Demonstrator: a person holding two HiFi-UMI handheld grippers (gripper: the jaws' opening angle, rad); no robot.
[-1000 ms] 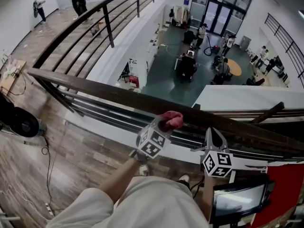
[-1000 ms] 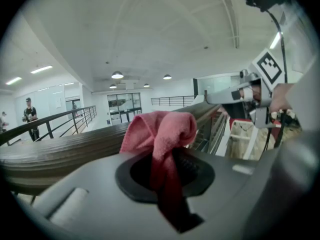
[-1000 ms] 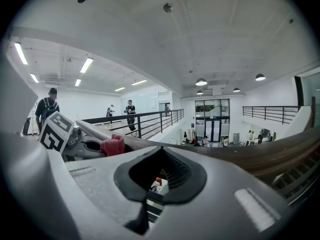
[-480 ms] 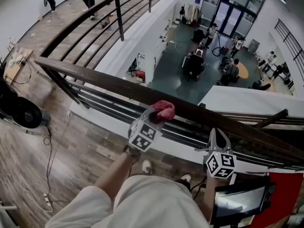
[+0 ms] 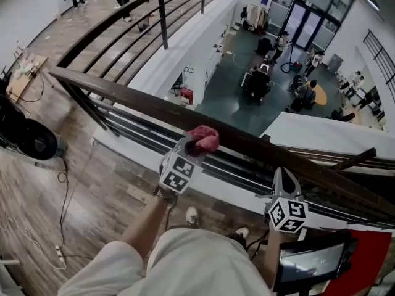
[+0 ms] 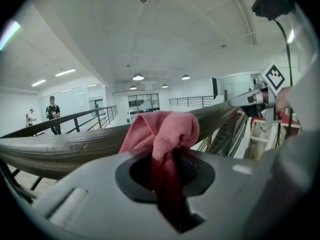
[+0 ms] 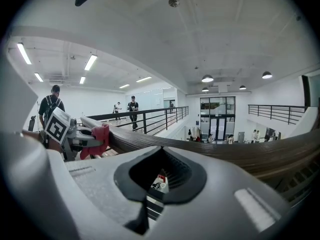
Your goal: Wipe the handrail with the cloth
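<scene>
Wooden mezzanine handrail [image 5: 136,106] above an atrium: left gripper [image 5: 192,147] jaws clamp the pink cloth [image 5: 205,137] on it; right gripper [image 5: 281,176] jaws closed, empty.

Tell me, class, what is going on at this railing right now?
A person stands at a balcony's wooden handrail with a gripper in each hand. The left gripper is shut on a pink cloth and holds it against the top of the handrail, in position for wiping. The right gripper is close to the rail further right, its jaws together with nothing between them. Far below the rail is a lobby floor with other people.
</scene>
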